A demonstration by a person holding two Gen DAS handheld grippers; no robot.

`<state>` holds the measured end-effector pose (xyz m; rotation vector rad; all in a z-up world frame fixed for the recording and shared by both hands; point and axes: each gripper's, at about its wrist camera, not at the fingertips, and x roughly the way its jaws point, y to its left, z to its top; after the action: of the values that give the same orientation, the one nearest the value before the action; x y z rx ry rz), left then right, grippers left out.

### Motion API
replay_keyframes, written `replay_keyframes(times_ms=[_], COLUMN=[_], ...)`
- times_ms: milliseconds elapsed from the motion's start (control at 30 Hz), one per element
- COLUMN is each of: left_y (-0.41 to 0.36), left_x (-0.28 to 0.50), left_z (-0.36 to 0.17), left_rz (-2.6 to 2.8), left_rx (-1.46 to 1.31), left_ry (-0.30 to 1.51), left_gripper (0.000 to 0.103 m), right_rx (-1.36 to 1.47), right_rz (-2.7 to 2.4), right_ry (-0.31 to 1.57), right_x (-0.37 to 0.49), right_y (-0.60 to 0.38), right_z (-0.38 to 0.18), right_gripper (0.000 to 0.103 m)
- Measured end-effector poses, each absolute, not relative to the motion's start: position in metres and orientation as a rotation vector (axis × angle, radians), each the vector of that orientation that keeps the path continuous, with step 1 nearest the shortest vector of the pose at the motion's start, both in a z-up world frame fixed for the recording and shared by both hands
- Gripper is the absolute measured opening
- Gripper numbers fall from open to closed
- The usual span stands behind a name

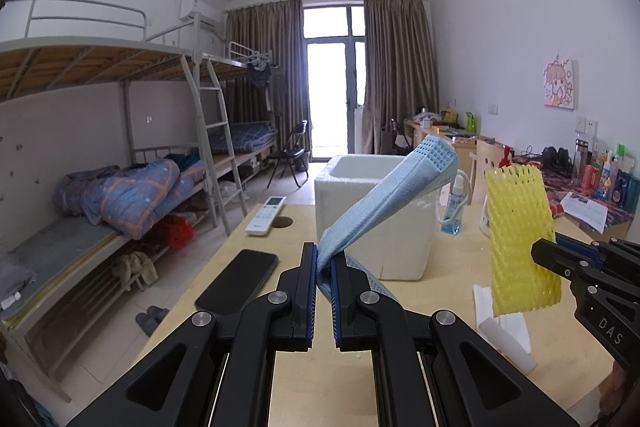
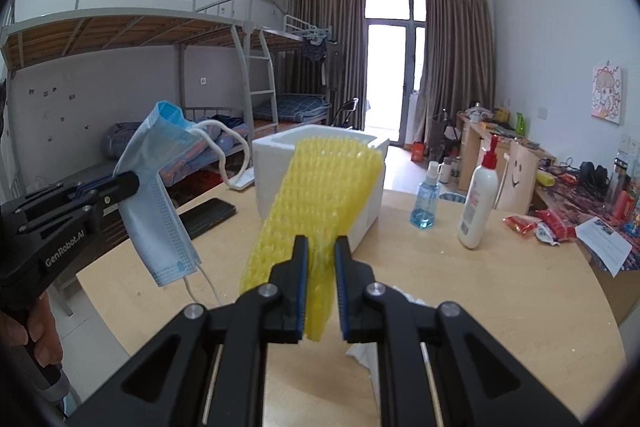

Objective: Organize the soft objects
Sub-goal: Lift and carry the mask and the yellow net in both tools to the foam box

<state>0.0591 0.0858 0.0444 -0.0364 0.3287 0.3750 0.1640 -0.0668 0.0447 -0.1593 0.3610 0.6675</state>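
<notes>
We see an evenly lit room, its daylight coming from the tall glass balcony door (image 1: 334,83), which blows out to pure white glare. Our fisheye lenses bend the white walls and darken every corner to black, while shadows on the pale wooden table (image 2: 460,283) stay faint.

Your left gripper (image 1: 324,267) is matte black, built of angular linkage arms with triangular cut-outs and round silver screw heads at the pivots. Blue ribbed pads line the inner faces of its jaws. Its side carries white lettering, "GenRobot.AI", and small silver screws dot the finger tip. Your right gripper (image 2: 321,259) has the same black arms, silver pivots and blue pads; its body shows the white letters "DAS". Your left hand (image 2: 38,337) wraps a dark handle with a grey end.
</notes>
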Motion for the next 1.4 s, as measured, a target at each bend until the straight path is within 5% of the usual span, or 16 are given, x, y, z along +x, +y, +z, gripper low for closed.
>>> replay_keyframes(times_ms=[1400], left_y=[0.098], left_x=[0.154], left_z=[0.088], left_rz=[0.365], left_rx=[-0.009], left_ry=[0.275], left_gripper=[0.007], right_rx=[-0.166], right_rz=[0.578], right_ry=[0.33], right_x=[0.246], right_y=[-0.029], right_z=[0.092], right_gripper=[0.016])
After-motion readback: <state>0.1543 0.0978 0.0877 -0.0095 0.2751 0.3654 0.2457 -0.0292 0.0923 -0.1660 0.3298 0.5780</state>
